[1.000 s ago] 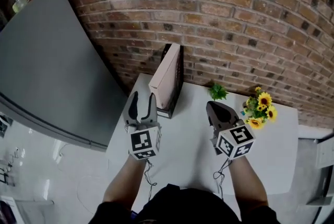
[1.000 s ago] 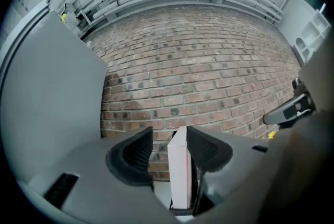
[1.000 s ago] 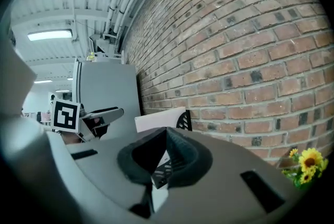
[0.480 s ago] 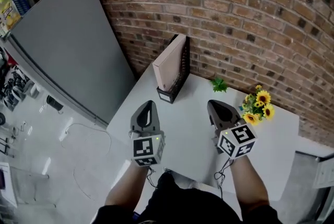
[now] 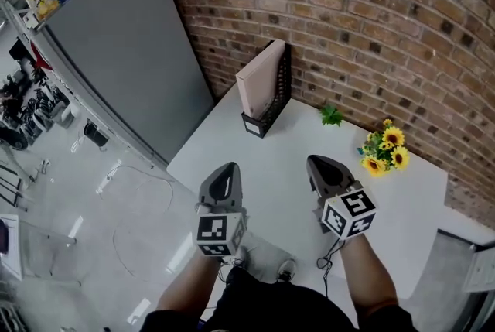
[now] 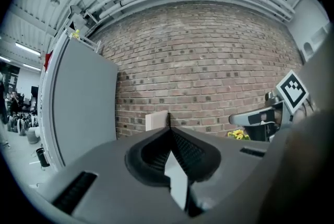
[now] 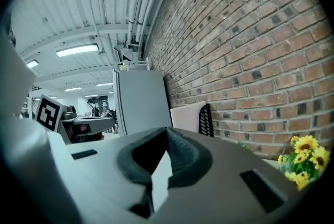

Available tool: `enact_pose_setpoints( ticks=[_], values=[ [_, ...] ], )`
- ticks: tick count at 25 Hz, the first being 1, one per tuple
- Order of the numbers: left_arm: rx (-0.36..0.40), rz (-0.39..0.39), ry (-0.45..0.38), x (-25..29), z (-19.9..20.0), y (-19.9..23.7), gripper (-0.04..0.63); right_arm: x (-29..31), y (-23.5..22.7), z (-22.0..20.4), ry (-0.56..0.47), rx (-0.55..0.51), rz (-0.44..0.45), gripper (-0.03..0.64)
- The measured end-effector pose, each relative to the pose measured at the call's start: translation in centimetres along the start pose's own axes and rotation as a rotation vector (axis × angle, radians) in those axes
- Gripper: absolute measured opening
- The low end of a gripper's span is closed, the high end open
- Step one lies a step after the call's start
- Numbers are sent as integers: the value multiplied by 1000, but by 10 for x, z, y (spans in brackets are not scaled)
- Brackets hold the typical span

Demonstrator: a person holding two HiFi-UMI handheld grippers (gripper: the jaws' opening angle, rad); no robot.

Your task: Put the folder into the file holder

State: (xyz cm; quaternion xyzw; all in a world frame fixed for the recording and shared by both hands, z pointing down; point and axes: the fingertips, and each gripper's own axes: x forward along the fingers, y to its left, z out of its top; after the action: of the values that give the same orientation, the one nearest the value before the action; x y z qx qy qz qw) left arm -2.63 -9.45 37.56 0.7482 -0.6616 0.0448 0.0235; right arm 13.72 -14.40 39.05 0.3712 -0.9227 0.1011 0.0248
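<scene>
The folder (image 5: pixel 260 80) stands upright in the file holder (image 5: pixel 275 101), a black mesh box at the far left corner of the white bench (image 5: pixel 402 203), close against the brick wall (image 5: pixel 363 21). The folder is pale pinkish-beige and sticks up above the holder's rim.

Both grippers hang well short of it, nearer the person. The left gripper (image 5: pixel 225 169) is over the near left edge of the bench. Its jaws are pressed fully together with nothing between them (its own view shows the two pads meeting in a thin line). The right gripper (image 5: pixel 318 163) is beside it, over the middle of the bench. Its jaws are likewise closed tight and it holds nothing. Each gripper carries a marker cube (image 5: pixel 218 234) at its back end, toward the person's hands.

A bunch of yellow flowers (image 5: pixel 384 151) lies on the right of the bench near the wall, and a small green sprig (image 5: pixel 332 116) sits between it and the file holder. A tall grey cabinet (image 5: pixel 124 52) stands left of the bench, against the same wall.
</scene>
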Motion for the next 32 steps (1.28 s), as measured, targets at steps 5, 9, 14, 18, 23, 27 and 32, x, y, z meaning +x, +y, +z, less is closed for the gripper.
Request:
enact_pose_setpoints(
  ticks=[5, 9, 14, 18, 23, 27, 32],
  values=[
    [-47, -24, 27, -16, -14, 2, 6, 3, 14, -8, 7, 19, 8, 3],
    [-50, -79, 22, -28, -16, 7, 6, 10, 34, -14, 12, 28, 4, 3],
    [-60, -146, 20, -43, -22, 24, 6, 18, 66, -20, 17, 18, -27, 3],
    [-70, -202, 22, -54, -25, 35, 6, 16, 87, -20, 17, 10, -74, 3],
    [-79, -272, 10, -69, -24, 49, 6, 7, 114, -19, 12, -5, -139, 3],
    [-85, -330, -4, -77, -21, 51, 6, -5, 127, -16, 4, -16, -200, 3],
    [-87, -393, -12, -85, -19, 48, 6, -22, 137, -16, -5, -20, -268, 3]
  ],
)
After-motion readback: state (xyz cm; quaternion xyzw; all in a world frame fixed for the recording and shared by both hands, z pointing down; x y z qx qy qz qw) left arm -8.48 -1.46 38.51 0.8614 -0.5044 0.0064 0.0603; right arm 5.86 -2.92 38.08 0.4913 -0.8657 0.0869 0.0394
